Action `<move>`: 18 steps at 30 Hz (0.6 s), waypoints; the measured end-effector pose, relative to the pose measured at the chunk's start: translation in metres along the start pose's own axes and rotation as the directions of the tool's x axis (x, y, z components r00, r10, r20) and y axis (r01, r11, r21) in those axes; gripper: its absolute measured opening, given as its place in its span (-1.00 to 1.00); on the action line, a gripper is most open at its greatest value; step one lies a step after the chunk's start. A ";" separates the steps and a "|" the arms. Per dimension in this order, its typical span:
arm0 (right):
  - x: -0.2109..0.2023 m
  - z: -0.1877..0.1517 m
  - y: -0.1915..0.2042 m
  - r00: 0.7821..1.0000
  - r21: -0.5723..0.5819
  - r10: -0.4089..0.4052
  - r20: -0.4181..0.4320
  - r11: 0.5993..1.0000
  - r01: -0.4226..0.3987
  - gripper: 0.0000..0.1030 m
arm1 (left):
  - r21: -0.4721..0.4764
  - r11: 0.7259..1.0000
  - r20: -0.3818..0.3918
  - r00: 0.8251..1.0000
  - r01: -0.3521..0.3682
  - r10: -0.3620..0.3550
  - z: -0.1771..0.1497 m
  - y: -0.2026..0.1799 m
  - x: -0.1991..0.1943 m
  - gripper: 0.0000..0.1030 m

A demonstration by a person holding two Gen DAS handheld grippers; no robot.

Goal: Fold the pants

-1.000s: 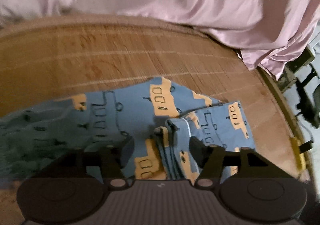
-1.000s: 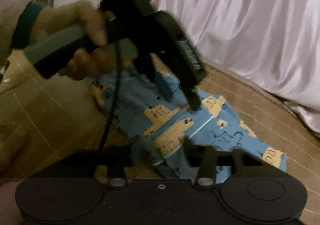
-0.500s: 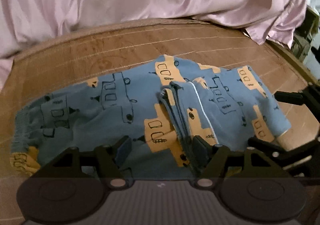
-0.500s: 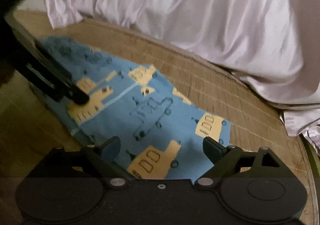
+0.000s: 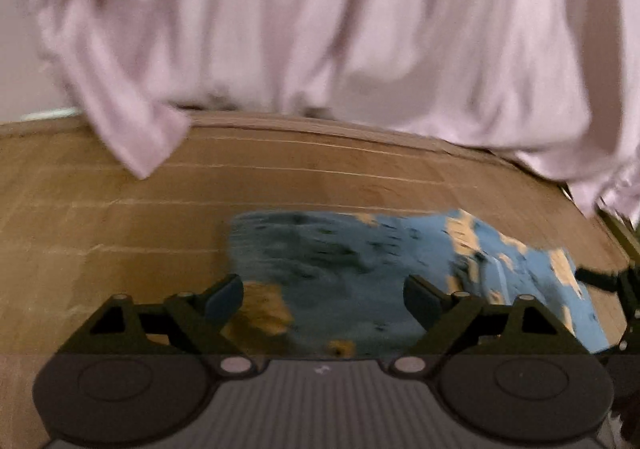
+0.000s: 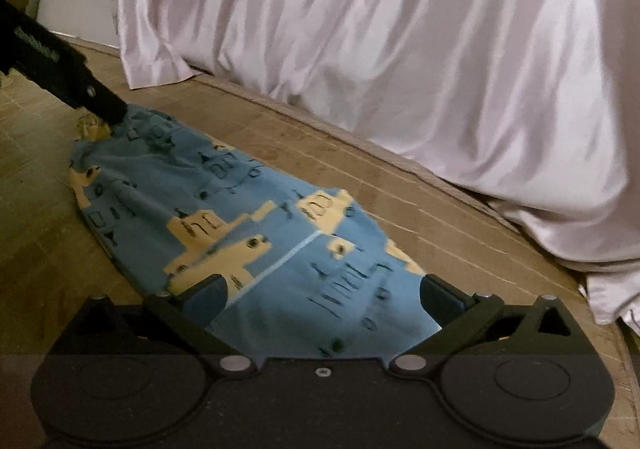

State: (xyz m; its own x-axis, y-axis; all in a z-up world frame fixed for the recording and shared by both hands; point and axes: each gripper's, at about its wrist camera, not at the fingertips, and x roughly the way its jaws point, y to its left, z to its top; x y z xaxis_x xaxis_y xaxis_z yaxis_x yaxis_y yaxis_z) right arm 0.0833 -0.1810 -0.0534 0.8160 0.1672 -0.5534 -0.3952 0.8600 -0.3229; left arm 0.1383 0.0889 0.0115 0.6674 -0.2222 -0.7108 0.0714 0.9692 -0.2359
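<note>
**Both claws spread wide over the pants**

Pale pink satin sheet point(image 6: 400, 69) hangs beyond both claws, its hem resting on the woven mat point(image 5: 120, 229). On that mat lie the blue pants point(image 6: 248, 233), printed with yellow blocks, flat and folded over, directly ahead of and beneath each claw. The right gripper point(image 6: 324, 295) hovers above one end, jaws wide apart, holding nothing. The left gripper point(image 5: 322, 295), at the opposite end, is equally wide and empty; its view is blurred.
</note>
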 end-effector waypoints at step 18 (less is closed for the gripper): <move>0.008 -0.021 0.002 0.997 0.105 0.043 0.056 0.993 -0.049 0.98 | -0.232 0.972 -0.016 1.000 -0.026 0.023 -0.009 0.051 0.019 -0.56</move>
State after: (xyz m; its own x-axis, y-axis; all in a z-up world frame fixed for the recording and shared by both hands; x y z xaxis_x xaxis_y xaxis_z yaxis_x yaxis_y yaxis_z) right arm 0.0803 -0.1883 -0.0751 0.8207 0.2309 -0.5227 -0.3881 0.8966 -0.2134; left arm 0.1483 0.1327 -0.0200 0.6566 -0.2014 -0.7269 -0.1203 0.9234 -0.3646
